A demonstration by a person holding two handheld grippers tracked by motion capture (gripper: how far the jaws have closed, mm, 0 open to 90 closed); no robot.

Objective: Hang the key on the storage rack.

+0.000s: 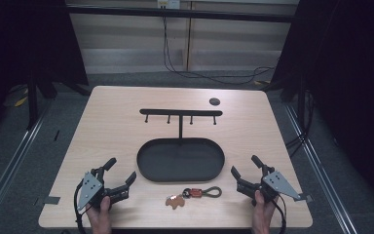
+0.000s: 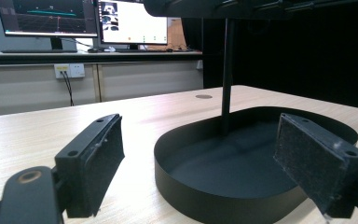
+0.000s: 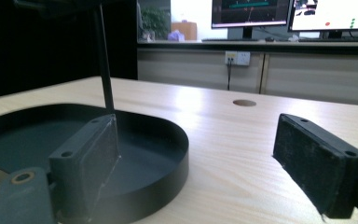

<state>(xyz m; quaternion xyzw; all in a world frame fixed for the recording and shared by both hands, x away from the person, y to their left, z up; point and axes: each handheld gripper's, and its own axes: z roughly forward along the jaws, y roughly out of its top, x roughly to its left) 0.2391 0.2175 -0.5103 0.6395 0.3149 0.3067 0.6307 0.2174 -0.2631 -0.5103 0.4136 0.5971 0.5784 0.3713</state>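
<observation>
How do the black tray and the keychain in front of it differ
The tray is a large plain black oval with a raised rim; the keychain is small, thin and multicoloured, with an olive loop and brown tag. A post rises from the tray's back edge; the keychain lies flat. Both rest on the table.

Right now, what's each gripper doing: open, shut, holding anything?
Left gripper: open, holding nothing, near the tray.
Right gripper: open, holding nothing.

The right gripper [image 3: 193, 172] has its jaws wide apart, holding nothing, low over the table [image 3: 242, 154]. The tray [image 3: 168, 163] lies at 10 o'clock with its post [image 3: 105, 65] upright; a hole [image 3: 244, 102] sits at 12.
</observation>
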